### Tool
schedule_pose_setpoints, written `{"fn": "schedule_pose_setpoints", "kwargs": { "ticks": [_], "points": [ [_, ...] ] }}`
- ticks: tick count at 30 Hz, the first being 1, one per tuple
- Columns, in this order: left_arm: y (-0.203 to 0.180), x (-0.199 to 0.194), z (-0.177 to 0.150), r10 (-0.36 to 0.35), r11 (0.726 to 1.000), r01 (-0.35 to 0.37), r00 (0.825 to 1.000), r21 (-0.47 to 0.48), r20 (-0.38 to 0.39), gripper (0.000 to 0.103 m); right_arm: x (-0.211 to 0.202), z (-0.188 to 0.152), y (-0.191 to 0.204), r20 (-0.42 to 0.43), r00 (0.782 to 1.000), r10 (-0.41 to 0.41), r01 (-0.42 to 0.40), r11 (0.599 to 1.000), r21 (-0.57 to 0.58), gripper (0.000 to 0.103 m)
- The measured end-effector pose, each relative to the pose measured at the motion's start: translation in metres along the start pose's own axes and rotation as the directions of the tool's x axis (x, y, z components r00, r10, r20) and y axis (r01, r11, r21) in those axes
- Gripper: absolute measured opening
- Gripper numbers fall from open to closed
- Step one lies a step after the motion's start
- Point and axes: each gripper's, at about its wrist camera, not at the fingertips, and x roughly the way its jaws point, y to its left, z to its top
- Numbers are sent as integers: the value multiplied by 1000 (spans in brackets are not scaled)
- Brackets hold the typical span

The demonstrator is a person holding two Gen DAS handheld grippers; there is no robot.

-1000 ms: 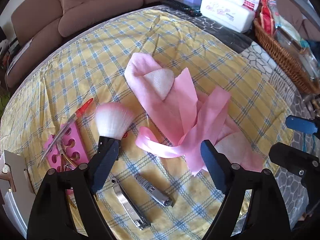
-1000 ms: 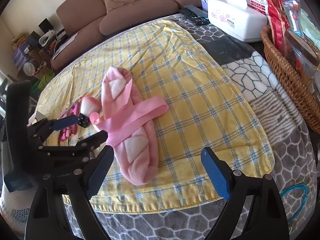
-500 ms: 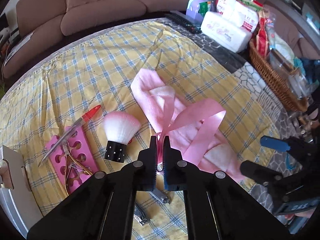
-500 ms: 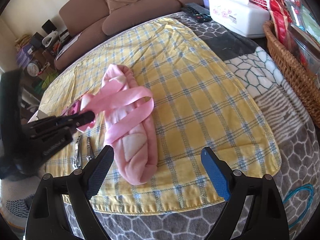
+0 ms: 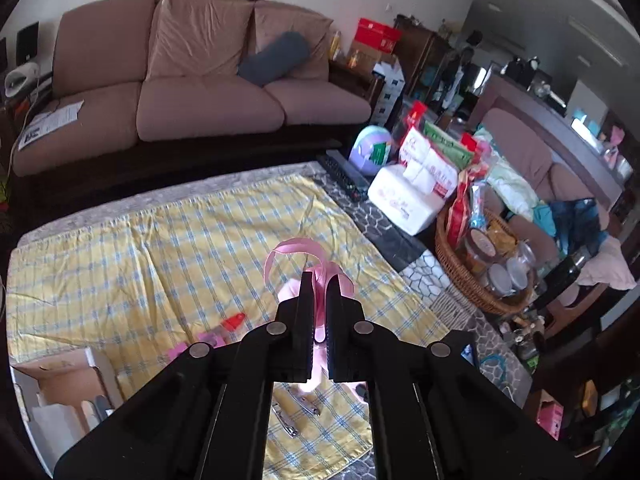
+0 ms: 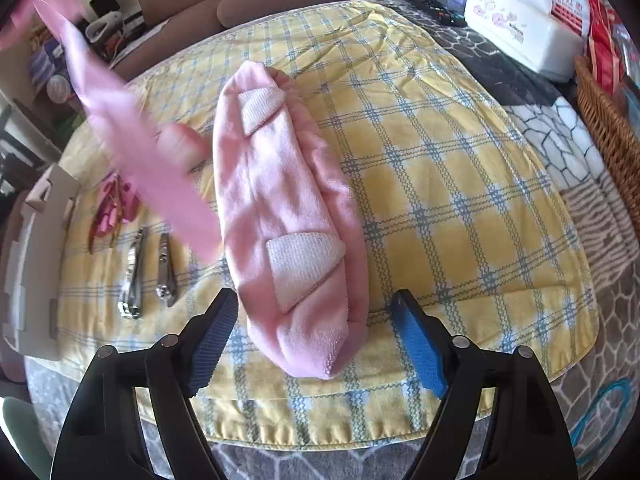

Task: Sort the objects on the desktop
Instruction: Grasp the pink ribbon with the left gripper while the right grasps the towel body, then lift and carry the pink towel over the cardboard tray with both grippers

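At frame centre, the left claw point(image 5: 319, 280) pinches the pink ribbon point(image 5: 296, 250); lower down, the right claw point(image 6: 316, 340) gapes around the pink towel point(image 6: 288, 216).

A table is covered by a grey patterned cover point(image 6: 592, 312); over this a yellow plaid cloth point(image 6: 440, 184) is spread. On the cloth a pink plush roll point(image 6: 288, 216) is laid lengthwise, near the front edge. Just left of it, two nail clippers point(image 6: 150, 268) are set side by side. Further left a pink toe separator point(image 6: 110, 208) is seen, partly hidden. On the bare cover: a white tissue box point(image 6: 524, 36), a remote point(image 6: 436, 4), a wicker basket point(image 6: 604, 112).
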Motion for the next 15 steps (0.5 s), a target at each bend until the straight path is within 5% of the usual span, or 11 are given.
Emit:
{"fn": "schedule_pose_setpoints", "kwargs": {
  "ticks": [2, 5, 15],
  "points": [
    [7, -27, 11, 14, 1000, -14, 999, 13, 32, 4, 0, 3, 4, 1, 999, -47, 47, 998, -30, 24],
    [19, -57, 19, 28, 1000, -28, 998, 10, 57, 4, -6, 8, 4, 2, 999, -52, 52, 999, -13, 15],
    [68, -128, 0, 83, 996, -80, 994, -50, 72, 4, -86, 36, 43, 125, 991, -50, 56, 997, -48, 12]
  ]
}}
